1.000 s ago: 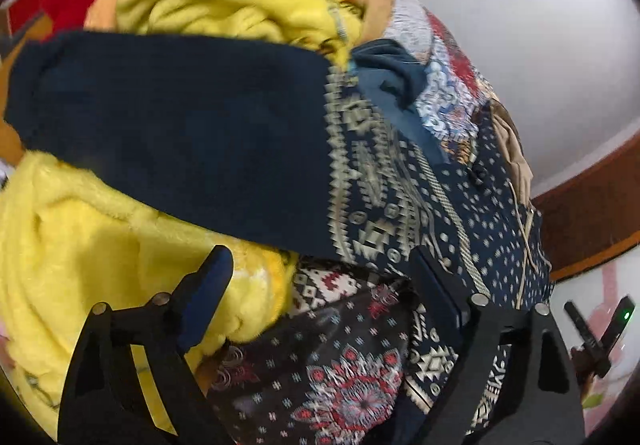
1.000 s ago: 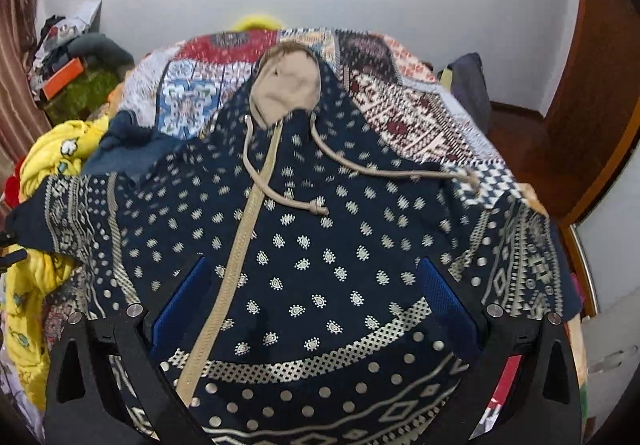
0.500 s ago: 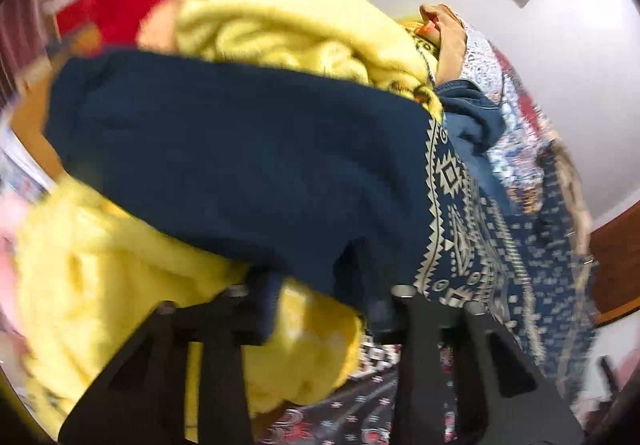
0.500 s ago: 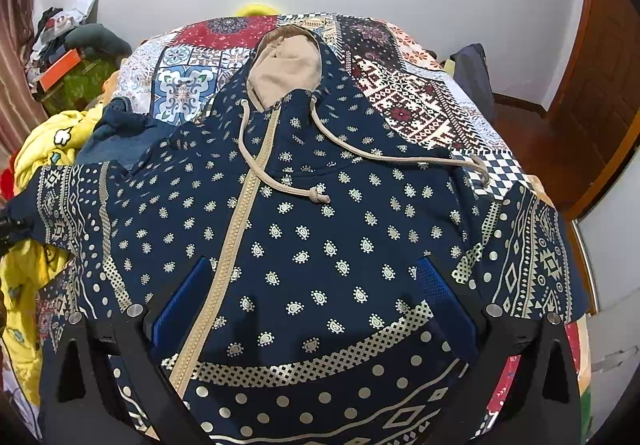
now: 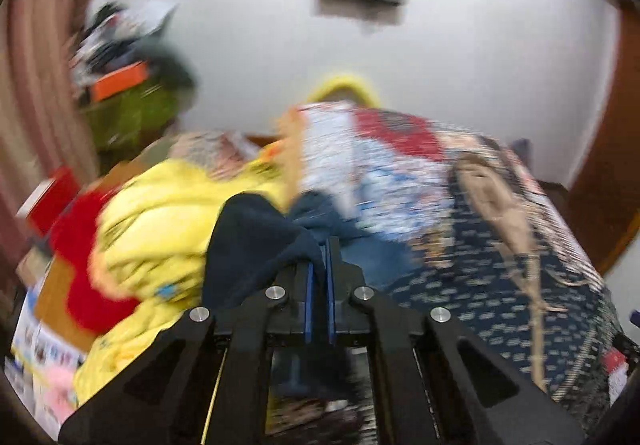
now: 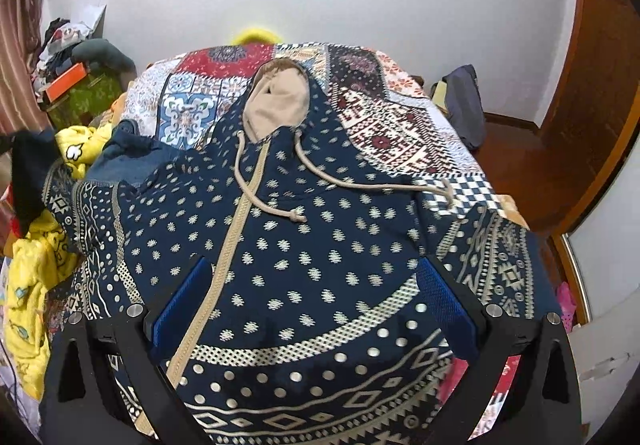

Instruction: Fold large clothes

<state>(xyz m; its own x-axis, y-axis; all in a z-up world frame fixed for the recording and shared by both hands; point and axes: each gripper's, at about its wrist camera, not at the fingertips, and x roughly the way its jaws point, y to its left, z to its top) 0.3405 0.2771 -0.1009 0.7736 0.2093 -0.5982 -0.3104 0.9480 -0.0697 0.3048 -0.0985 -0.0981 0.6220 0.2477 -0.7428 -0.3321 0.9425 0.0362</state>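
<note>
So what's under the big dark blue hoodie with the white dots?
The dark blue dotted hoodie lies on a colourful patchwork bedspread that shows around its hood. The bedspread beneath the hoodie's body is covered, so nothing there can be seen.

Cloth hoodie (image 6: 320, 245) on a quilted cloth bedspread (image 6: 384, 117).
Matt woven print; fleecy yellow blanket (image 5: 160, 221); glossy wooden door (image 6: 600, 85).

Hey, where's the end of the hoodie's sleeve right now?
The navy sleeve cuff is pinched in the left gripper, lifted beside the yellow blanket at the hoodie's left edge.
</note>
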